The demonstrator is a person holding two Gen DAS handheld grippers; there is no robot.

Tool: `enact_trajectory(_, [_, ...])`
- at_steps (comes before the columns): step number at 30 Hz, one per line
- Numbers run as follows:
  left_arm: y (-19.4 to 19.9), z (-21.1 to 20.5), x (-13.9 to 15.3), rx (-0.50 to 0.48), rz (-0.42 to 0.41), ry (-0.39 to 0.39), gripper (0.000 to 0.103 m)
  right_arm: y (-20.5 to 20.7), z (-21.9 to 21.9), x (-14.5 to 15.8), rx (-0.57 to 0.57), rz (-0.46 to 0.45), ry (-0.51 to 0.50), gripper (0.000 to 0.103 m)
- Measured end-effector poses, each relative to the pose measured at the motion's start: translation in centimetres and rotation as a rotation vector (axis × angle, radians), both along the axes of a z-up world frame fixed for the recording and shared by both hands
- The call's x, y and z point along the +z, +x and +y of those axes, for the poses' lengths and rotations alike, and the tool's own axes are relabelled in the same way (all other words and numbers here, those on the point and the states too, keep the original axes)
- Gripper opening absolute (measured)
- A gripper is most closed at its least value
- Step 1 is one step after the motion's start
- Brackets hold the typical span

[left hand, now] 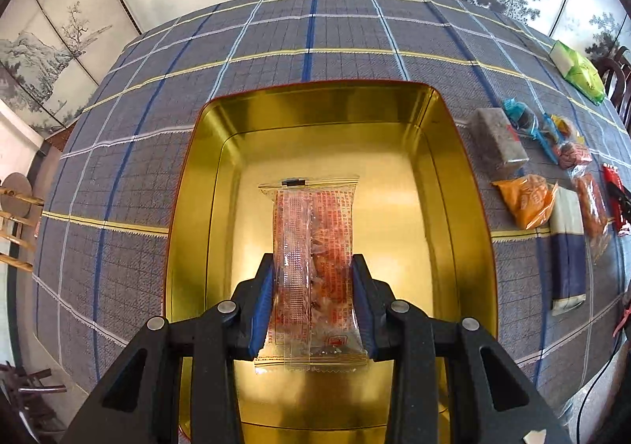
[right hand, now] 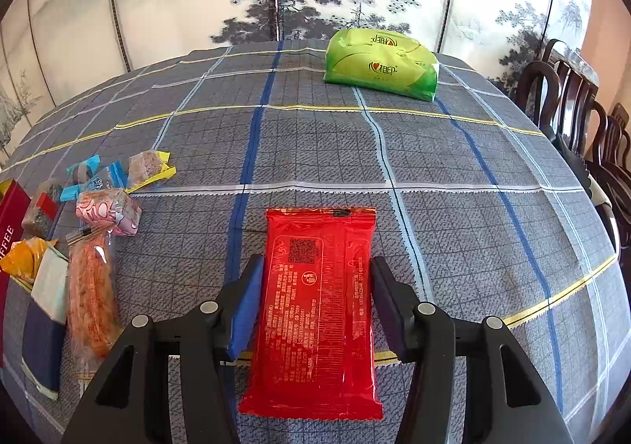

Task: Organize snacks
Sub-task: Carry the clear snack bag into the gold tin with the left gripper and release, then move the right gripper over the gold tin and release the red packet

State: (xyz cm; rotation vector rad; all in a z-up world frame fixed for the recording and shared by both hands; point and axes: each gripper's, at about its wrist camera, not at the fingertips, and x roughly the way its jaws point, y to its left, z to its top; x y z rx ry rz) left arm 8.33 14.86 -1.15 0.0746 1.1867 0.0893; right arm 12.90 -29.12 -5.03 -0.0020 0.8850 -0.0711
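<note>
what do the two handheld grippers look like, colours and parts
Both are alike: the left gripper and right gripper have matte black plastic bodies with angular linkage arms, triangular cut-outs and round silver pivot pins. Each has two black fingers faced with blue pads. Thin dark and red cables run along the left view's right edge. No hand or sleeve shows.

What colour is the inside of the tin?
Shiny gold inside the tin, with a red rim edge; the left wrist view shows it best.

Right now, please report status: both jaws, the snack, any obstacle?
Left gripper shut on clear orange snack packet, over gold tin. Right gripper open around red packet. Tin empty, nothing blocking.
</note>
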Motion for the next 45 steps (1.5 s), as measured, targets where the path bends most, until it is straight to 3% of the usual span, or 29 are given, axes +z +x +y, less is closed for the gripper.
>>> enact_trajectory(16, [-2.5, 1.7, -2.3, 0.003, 0.059, 0.022, 0.033, 0.0, -0.1, 0.0, -0.006, 0.002, 0.0, 0.058])
enact_trajectory(32, [-2.7, 1.9, -2.4, -0.006, 0.048, 0.037, 0.039, 0.5, 0.0, 0.5, -0.027, 0.119, 0.01, 0.057])
enact_trajectory(40, [-2.8, 2.0, -2.3, -0.005, 0.039, 0.036, 0.046, 0.2, 0.8, 0.7, -0.03, 0.118, -0.018, 0.048])
enact_trajectory(42, [-2.9, 1.9, -2.1, -0.013, 0.025, 0.041, 0.054, 0.1, 0.9, 0.7, -0.037, 0.114, -0.018, 0.046])
enact_trajectory(45, [-3.3, 1.7, -1.7, -0.021, -0.002, 0.041, 0.057, -0.3, 0.8, 1.0, -0.054, 0.109, -0.013, 0.045])
